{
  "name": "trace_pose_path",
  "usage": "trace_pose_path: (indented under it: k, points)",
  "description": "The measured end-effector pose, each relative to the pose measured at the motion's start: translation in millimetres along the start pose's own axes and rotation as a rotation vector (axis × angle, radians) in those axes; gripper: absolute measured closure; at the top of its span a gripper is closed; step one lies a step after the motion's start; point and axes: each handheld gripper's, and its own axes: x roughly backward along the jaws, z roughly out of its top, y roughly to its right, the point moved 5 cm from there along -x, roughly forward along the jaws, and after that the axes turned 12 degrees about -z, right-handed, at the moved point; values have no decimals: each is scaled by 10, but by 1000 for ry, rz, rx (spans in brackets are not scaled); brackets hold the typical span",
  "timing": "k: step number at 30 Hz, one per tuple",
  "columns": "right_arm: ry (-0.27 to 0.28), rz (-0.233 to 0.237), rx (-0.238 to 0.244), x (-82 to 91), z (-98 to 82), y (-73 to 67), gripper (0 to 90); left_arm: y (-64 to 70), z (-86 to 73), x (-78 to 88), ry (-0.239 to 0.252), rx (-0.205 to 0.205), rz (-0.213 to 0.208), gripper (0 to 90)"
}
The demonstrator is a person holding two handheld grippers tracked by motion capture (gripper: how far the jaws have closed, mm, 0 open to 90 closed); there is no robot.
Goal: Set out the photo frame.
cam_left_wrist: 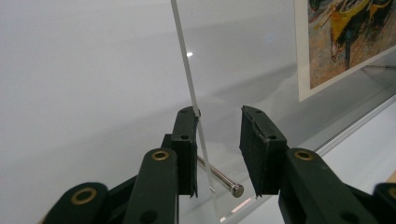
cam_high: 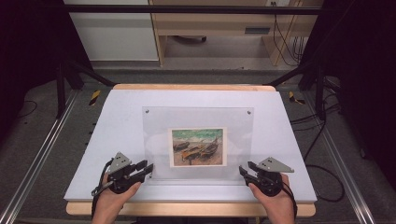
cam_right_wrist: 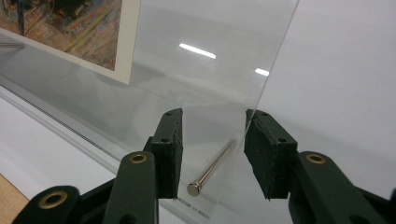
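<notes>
My left gripper (cam_high: 148, 169) and right gripper (cam_high: 243, 171) sit at the two near corners of the clear frame (cam_high: 198, 122), which lies flat in the middle of the white table (cam_high: 116, 121). Both have their jaws spread, and a metal peg (cam_right_wrist: 212, 167) stands between each pair. I think the smooth frame could slip or tip when squeezed. I see no words, just the boat picture (cam_high: 197, 147) inside the frame.

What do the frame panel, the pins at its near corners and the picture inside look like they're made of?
Panel: clear, glossy plastic, probably acrylic, possibly glass; you see the table through it, and lamp glints and a pale cut edge show. Pin: polished metal, likely steel; silvery, with a bright sheen along its shaft. Picture: matte printed paper or card with a white border.
</notes>
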Motion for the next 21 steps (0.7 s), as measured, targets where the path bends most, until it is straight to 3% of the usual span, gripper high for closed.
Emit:
trace_pose_path:
  k: [21]
  points:
    - [-6,0,9,14,-30,-10,587,21,-30,9,-12,-10,0,673]
